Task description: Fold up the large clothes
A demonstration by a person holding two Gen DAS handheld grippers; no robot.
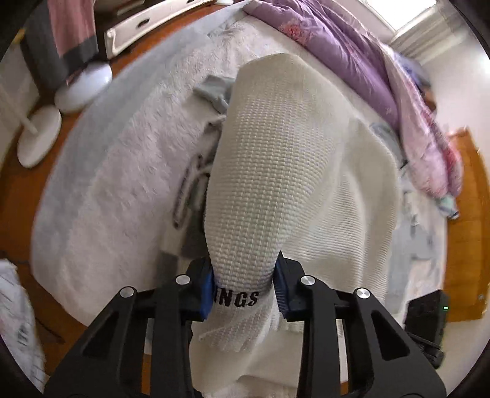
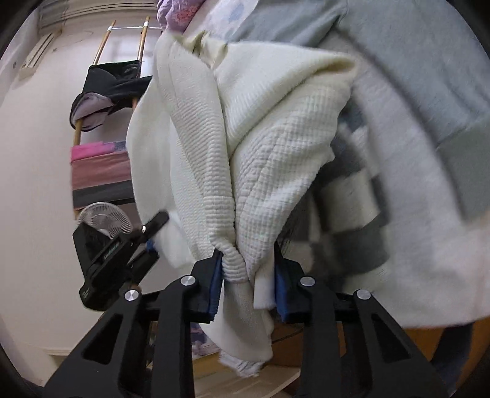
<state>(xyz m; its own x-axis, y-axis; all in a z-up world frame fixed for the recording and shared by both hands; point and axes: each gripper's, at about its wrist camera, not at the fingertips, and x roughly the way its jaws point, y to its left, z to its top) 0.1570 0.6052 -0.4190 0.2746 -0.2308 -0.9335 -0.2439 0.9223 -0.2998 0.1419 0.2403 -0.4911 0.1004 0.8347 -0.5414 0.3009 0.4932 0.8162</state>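
We pinch the white garment (image 1: 275, 171) in both the left hand-held gripper (image 1: 245, 290) and the right hand-held gripper (image 2: 246, 284), bunched cloth between the pads, lifting it above the bed (image 1: 101, 183) to spread it for folding.

printed word (image 1: 235, 299): start hidden by blue pad | checked blanket (image 2: 398, 196): motion-blurred | white garment (image 2: 245, 336): hem behind fingers

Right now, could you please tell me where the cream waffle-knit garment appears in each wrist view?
Left wrist view: cream waffle-knit garment fills the centre, pinched in the left hand-held gripper at bottom.
Right wrist view: garment hangs centre, bunched in the right hand-held gripper.
Shared landmark: purple quilt, top of both.
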